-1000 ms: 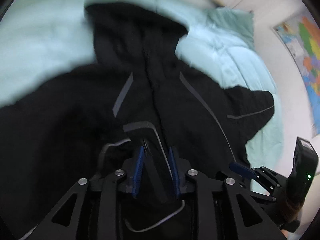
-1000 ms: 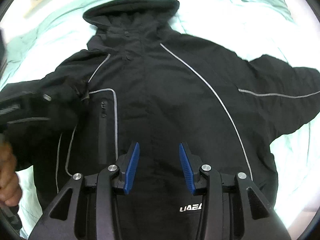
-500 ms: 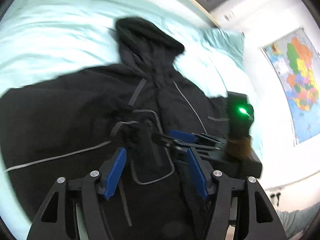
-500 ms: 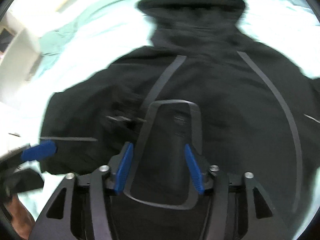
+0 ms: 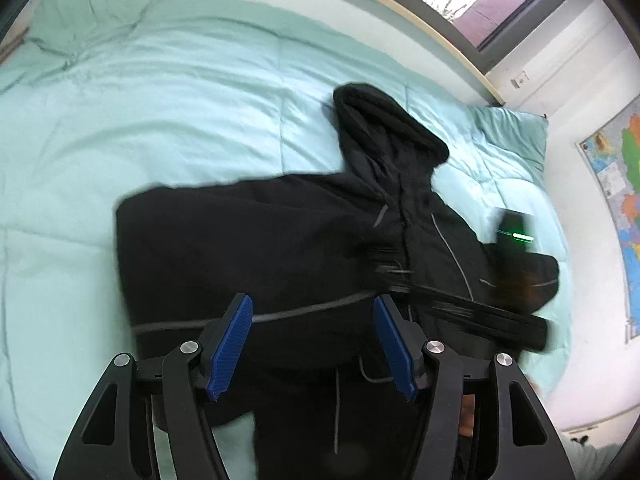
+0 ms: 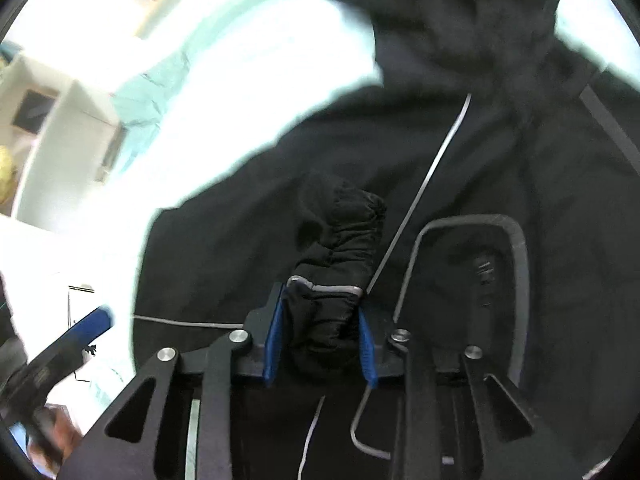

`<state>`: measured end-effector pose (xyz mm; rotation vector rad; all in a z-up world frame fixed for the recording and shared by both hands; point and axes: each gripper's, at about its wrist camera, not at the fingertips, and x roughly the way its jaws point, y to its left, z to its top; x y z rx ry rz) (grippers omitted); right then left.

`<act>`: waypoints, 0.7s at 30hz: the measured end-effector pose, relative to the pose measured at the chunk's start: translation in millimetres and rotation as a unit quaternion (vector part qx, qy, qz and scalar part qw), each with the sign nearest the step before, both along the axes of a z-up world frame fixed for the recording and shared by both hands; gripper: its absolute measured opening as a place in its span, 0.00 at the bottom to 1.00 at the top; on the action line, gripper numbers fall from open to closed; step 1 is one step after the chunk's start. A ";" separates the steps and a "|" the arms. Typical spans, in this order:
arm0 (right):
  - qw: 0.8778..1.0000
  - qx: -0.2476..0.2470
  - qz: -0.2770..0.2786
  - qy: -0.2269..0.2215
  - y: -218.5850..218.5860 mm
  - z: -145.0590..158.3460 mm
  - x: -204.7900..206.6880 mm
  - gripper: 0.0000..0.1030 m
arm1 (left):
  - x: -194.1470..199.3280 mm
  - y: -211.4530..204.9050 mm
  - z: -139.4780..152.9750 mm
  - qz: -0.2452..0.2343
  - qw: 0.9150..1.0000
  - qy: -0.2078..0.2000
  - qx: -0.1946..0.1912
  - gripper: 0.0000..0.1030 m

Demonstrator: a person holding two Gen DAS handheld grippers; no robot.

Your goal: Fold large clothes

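Observation:
A large black hooded jacket [image 5: 280, 240] with thin grey piping lies front up on a light green bed [image 5: 140, 92], hood toward the far side. One sleeve is folded across its chest. My left gripper [image 5: 312, 344] is open and empty, held above the folded sleeve. My right gripper [image 6: 320, 332] is shut on the sleeve's cuff [image 6: 336, 248], a bunched black end with a grey edge, over the jacket front [image 6: 500, 184]. The right gripper shows blurred in the left wrist view [image 5: 460, 304]. One blue finger of the left gripper shows at the left of the right wrist view [image 6: 86, 328].
The bed's quilt spreads wide to the left and far side. A green pillow [image 5: 512, 132] lies at the far right corner. A window ledge [image 5: 420, 28] and a wall with a coloured map [image 5: 624, 216] bound the bed. White furniture [image 6: 60, 140] stands beyond the bed.
My left gripper let go of the sleeve, opened wide and pulled back up. My right gripper closed on the sleeve's cuff over the jacket front. The sleeve now lies across the chest.

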<state>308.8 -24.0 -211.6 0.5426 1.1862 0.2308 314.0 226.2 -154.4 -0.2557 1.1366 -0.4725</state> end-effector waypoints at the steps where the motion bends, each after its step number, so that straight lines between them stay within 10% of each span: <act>1: 1.000 -0.003 -0.006 -0.011 -6.7 11.7 -5.4 0.34 | 2.5 -2.8 4.9 0.001 1.000 -0.010 0.001 0.63; 11: 0.963 -0.219 -0.117 -0.105 -167.0 129.2 -79.7 0.34 | 29.6 -76.3 -4.2 -0.071 0.997 -0.022 -0.003 0.63; 21: 0.963 -0.187 -0.156 0.115 -251.5 -54.6 -95.5 0.37 | 67.4 -139.4 -129.1 -0.070 0.987 0.044 0.137 0.63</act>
